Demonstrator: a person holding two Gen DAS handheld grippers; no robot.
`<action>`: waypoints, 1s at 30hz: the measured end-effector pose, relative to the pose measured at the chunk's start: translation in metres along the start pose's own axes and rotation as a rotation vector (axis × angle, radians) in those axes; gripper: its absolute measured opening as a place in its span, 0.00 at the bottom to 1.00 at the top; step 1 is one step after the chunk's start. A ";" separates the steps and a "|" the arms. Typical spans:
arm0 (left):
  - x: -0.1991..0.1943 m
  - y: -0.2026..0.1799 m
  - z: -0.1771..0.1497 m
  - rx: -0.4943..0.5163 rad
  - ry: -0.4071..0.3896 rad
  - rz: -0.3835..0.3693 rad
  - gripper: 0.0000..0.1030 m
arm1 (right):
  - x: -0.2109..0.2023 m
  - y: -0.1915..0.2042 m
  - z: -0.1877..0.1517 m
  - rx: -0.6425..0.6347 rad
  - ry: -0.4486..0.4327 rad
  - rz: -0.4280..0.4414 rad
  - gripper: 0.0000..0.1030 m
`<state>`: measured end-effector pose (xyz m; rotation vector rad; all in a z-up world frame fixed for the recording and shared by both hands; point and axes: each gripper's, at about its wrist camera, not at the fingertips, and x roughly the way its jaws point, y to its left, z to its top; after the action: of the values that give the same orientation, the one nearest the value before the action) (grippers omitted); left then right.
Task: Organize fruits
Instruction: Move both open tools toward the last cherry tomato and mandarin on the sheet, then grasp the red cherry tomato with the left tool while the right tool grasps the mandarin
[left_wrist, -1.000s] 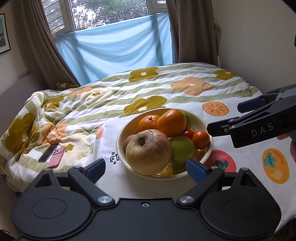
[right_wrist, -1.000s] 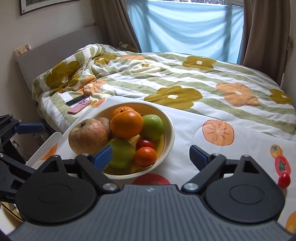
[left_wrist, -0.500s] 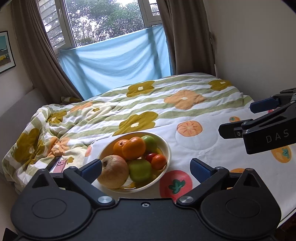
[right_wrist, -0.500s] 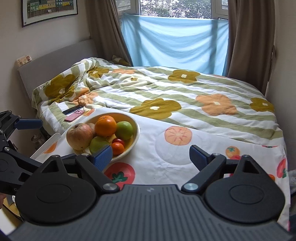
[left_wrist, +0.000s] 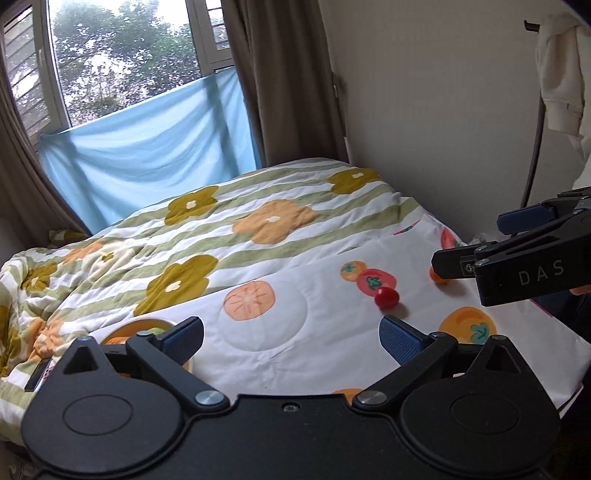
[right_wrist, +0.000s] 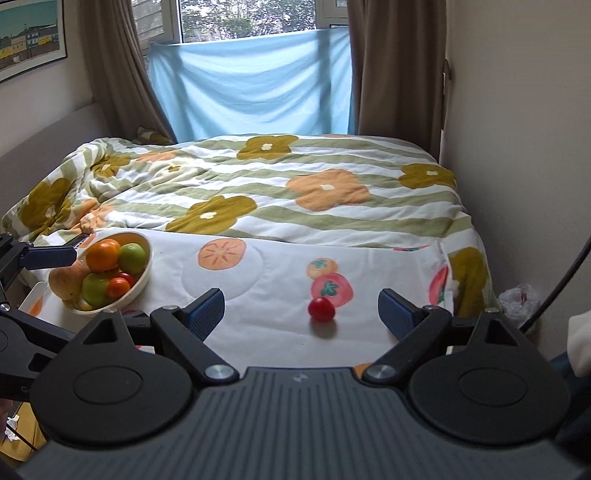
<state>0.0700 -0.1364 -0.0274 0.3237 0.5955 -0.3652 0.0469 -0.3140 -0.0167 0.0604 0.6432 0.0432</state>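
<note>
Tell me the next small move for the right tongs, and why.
Probably ease the right tongs forward and down over the small red tomato. It lies loose on the fruit-print cloth, apart from the bowl that holds the other fruit, and the open jaws already frame it with nothing between them.

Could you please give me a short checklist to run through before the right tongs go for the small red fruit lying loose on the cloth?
1. Right tongs open and empty: ok.
2. Small red fruit free on the printed cloth, nothing touching it: ok.
3. Fruit lies ahead of the right tongs, between the lines of the two fingers: ok.
4. Left tongs open, empty and clear of the fruit: ok.
5. Bowl has room left: cannot tell; it already looks well filled.
6. No other loose fruit: not ok; a small orange fruit sits partly hidden behind the right tongs in the left view.
</note>
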 end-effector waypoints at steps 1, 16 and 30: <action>0.007 -0.005 0.003 0.013 0.001 -0.021 1.00 | 0.001 -0.007 0.000 0.011 0.002 -0.014 1.00; 0.144 -0.064 0.020 0.183 0.074 -0.254 0.84 | 0.070 -0.066 -0.004 0.282 0.063 -0.236 0.99; 0.205 -0.068 0.008 0.164 0.156 -0.344 0.54 | 0.142 -0.069 -0.021 0.384 0.120 -0.280 0.88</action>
<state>0.2033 -0.2485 -0.1558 0.4104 0.7783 -0.7271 0.1493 -0.3731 -0.1232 0.3398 0.7685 -0.3498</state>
